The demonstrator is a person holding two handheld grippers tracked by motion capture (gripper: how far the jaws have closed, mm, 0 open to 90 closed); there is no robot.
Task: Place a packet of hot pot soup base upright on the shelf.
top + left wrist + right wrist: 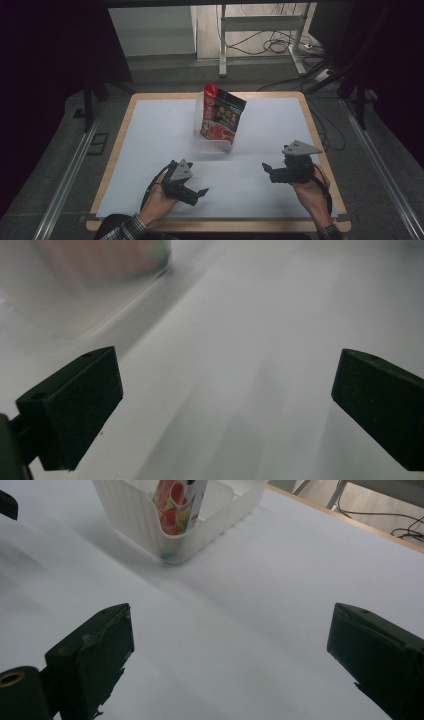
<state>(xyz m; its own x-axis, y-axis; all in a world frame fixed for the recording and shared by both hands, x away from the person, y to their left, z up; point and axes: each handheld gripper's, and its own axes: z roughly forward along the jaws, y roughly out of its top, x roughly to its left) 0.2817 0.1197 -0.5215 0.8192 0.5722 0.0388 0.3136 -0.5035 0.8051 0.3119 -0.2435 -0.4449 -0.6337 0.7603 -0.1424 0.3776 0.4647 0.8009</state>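
Note:
A red and black snack bag [221, 116] stands tilted in a clear plastic bin [216, 145] near the middle of the white table. In the right gripper view the bin [150, 525] sits ahead with the bag [177, 505] inside it. The left gripper view catches a blurred corner of the bin [75, 295] at upper left. My left gripper [199, 194] rests low at front left, open, nothing between its jaws. My right gripper [267, 170] is at front right, open and empty, pointing left. Both are well short of the bin. Left gripper [227, 400]; right gripper [230, 655].
The white sheet [150, 130] covers a wooden tabletop whose edge [315, 130] shows around it. Beyond the table are a metal desk frame [260, 30] and cables [280, 47] on the floor. Dark curtains stand at both sides.

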